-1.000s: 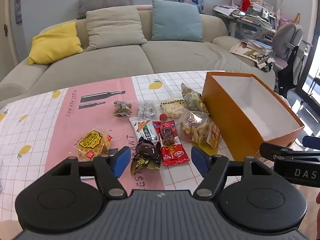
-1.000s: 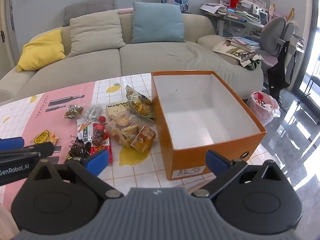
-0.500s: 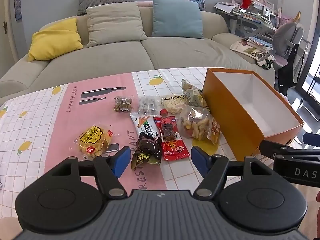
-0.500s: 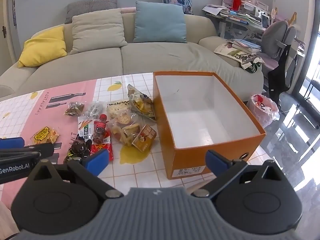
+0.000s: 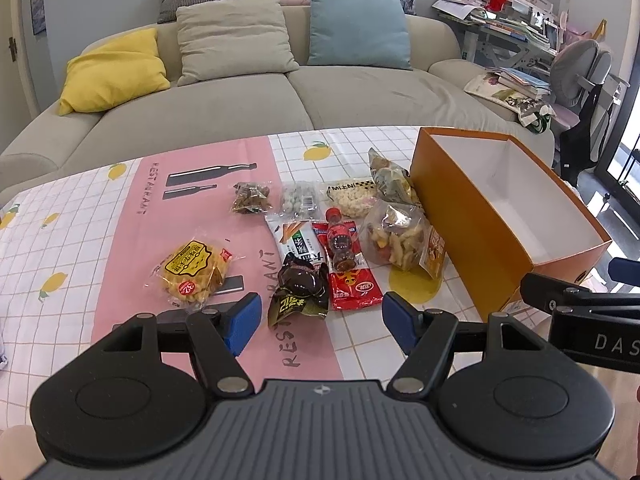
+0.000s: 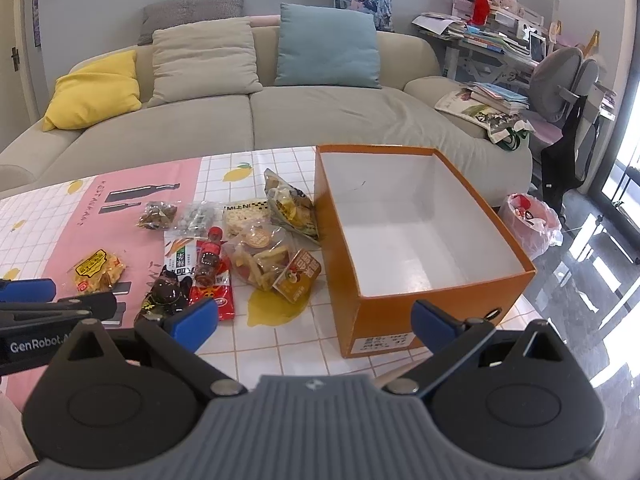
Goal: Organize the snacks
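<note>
Several snack packs lie on the table: a yellow noodle pack (image 5: 192,270), a dark brown packet (image 5: 299,290), a red sachet (image 5: 354,286) under a small cola bottle (image 5: 339,242), and a clear bag of mixed crisps (image 5: 402,240). To their right stands an orange box (image 5: 472,216) with a bare white inside (image 6: 412,236). My left gripper (image 5: 320,322) hovers open just short of the dark packet, nothing between its fingers. Open and holding nothing, my right gripper (image 6: 314,322) hangs over the table before the box's near corner.
The table carries a pink and white checked cloth (image 5: 80,216). Behind it runs a beige sofa (image 5: 248,96) with cushions. A cluttered desk and grey chair (image 6: 560,68) stand at the right, with a pink rubbish bag (image 6: 532,222) on the floor.
Both views have shifted slightly, so the snacks and box sit a little higher in frame than a second ago. Nothing on the table has moved and both grippers stay open.
</note>
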Motion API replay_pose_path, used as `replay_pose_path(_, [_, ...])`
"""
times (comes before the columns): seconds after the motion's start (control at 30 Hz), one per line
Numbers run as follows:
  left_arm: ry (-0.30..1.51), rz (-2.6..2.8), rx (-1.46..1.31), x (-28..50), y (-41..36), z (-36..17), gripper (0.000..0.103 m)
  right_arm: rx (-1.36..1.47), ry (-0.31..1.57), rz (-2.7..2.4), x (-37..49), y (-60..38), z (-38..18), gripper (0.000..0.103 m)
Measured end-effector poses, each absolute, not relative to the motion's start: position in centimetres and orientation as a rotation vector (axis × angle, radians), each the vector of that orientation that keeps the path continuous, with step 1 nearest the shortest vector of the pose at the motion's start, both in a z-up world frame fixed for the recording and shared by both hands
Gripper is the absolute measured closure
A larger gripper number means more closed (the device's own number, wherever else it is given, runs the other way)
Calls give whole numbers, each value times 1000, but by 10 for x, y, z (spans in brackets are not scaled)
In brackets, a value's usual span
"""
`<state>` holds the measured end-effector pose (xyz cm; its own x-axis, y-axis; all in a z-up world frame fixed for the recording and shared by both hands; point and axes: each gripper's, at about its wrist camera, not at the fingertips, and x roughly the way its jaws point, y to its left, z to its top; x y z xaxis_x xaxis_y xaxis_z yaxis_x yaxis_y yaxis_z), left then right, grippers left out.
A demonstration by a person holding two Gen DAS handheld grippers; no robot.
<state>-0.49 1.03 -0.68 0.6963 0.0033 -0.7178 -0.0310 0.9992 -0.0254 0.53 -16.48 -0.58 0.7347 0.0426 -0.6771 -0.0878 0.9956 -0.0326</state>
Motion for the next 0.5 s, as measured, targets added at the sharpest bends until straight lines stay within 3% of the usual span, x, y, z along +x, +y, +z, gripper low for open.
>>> replay_pose_path(0.5, [810, 27, -38, -8, 15, -7, 22, -73, 739, 100, 0, -160, -2, 3])
